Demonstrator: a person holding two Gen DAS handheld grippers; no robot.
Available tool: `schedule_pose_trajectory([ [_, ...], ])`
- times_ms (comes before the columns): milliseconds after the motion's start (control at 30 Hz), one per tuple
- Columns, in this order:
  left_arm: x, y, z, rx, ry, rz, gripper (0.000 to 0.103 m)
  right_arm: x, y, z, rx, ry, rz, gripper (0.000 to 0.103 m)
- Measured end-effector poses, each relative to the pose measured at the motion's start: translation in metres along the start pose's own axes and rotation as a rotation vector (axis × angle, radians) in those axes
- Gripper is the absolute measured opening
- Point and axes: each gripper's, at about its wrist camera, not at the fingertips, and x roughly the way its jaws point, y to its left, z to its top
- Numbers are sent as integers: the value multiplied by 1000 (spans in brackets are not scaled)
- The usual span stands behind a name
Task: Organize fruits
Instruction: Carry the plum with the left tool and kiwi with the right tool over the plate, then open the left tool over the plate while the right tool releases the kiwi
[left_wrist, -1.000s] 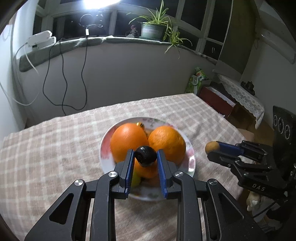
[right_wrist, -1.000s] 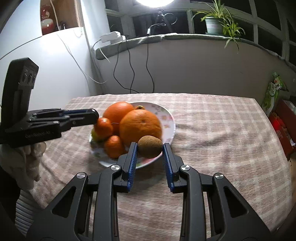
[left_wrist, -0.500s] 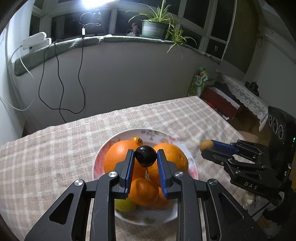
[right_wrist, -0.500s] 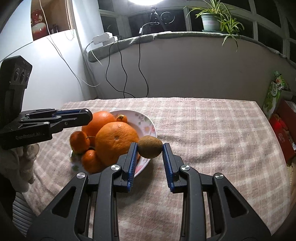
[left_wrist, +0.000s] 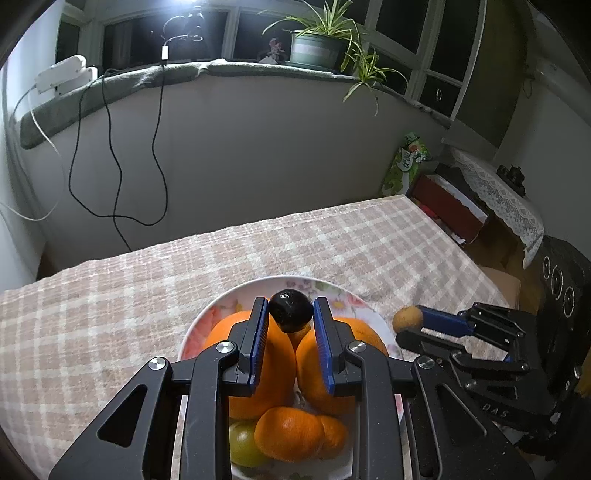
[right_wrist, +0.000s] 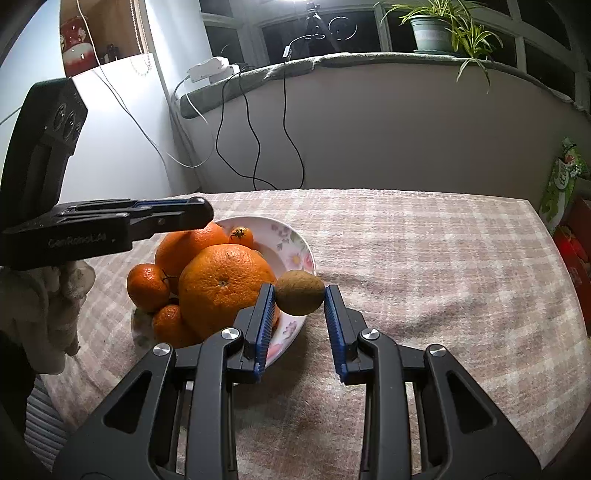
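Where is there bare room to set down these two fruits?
The checked tablecloth lies bare right of the floral plate and behind it toward the wall. The plate's far rim has a small gap; the rest is crowded with oranges and tangerines.

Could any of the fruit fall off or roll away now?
Maybe. The plate is heaped, and the big orange sits on top, so dropping in the kiwi or the dark fruit might nudge something off. Also, the left gripper and right gripper pinch round fruit only at their tips, so one could slip.
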Motion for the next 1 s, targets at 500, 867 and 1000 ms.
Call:
schedule_pose_trajectory([
  [500,11,3,6,-11,14,-6,24,14,-10,17,26,4,42,29],
  [867,12,6,7,-24,14,0,37,29,-4,29,28,25,106,29],
  [1000,12,7,7,-30,14,1,37,31,-6,28,43,32,120,29],
])
